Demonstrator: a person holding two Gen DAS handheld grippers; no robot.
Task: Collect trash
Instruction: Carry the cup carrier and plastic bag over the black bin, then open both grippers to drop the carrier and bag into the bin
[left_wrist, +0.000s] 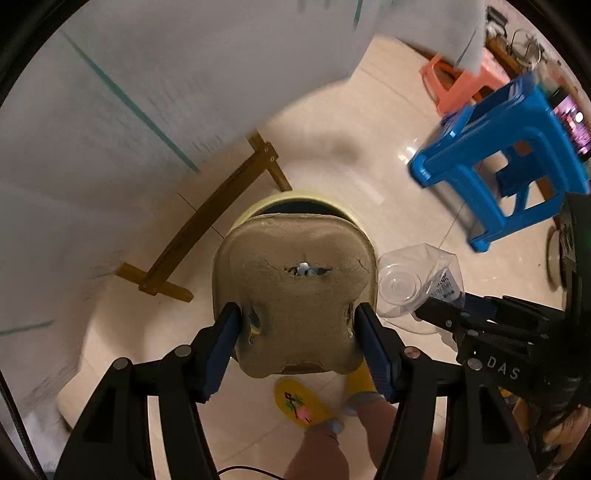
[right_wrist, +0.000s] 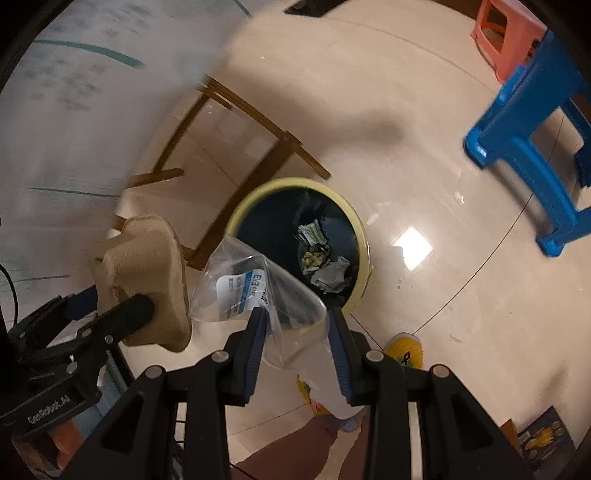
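Two hand-held grippers hang over the floor (right_wrist: 424, 155), each loaded with trash. Left hand-held gripper (left_wrist: 297, 325) clamps a brown pulp carton (left_wrist: 295, 291); blue pads press its two sides, and the carton is cracked at the centre with a torn hole near the left pad. In the left wrist view the carton covers most of the bin (left_wrist: 295, 201), leaving only the far yellow rim showing above it. Right hand-held gripper (right_wrist: 295, 332) is closed on a clear plastic container (right_wrist: 258, 291) with a white and blue label; the container tilts, and in the right wrist view its far end overlaps the near rim of the bin (right_wrist: 364, 236).

Bin: round, yellow rim, dark inside, standing on the floor. Crumpled paper and wrappers (right_wrist: 321, 258) lie at its bottom. Brown wooden frame legs (right_wrist: 236, 107) stand just beyond the bin, under a pale covering with teal lines. Blue plastic stool (right_wrist: 532, 147) lies tipped on the floor to the right, well apart from the bin; an orange stool (right_wrist: 506, 37) sits beyond it. Yellow slippers (left_wrist: 299, 402) and bare legs show below the grippers.
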